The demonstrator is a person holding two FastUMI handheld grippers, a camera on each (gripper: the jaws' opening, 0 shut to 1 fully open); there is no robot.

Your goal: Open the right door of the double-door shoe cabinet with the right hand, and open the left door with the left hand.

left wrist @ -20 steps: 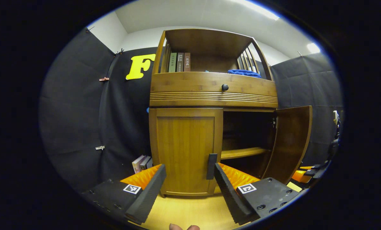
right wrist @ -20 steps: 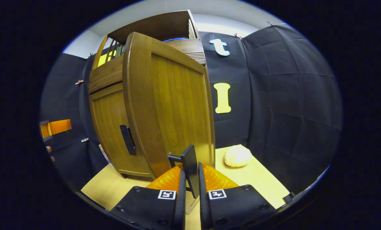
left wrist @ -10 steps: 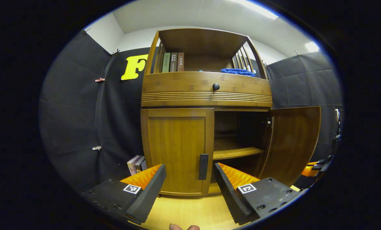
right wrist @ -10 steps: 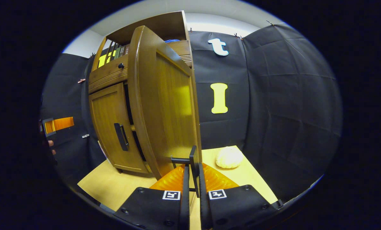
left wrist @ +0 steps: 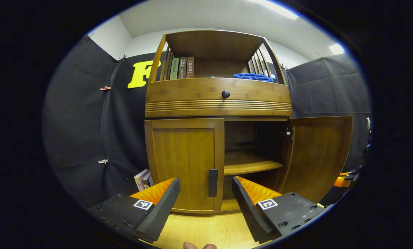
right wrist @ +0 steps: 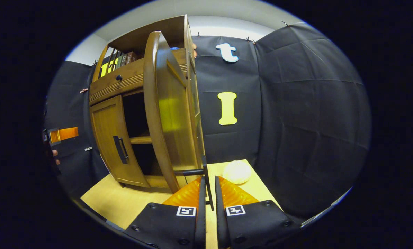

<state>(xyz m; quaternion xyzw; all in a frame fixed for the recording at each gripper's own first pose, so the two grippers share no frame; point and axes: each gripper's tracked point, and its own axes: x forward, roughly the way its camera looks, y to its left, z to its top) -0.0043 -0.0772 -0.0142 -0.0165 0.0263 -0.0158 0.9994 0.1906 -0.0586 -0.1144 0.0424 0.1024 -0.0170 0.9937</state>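
the right tool (right wrist: 208, 193) is clamped on the right handle (right wrist: 206, 180) with the right door (right wrist: 171, 110) swung wide, so ease it fully open, while the left tool (left wrist: 206, 193), jaws apart, should straddle the left handle (left wrist: 213, 183) of the shut left door (left wrist: 185, 162) squarely before closing.

black cloth walls (right wrist: 296, 103) | pale wood floor (left wrist: 199, 230) | ceiling lights (left wrist: 336, 48)
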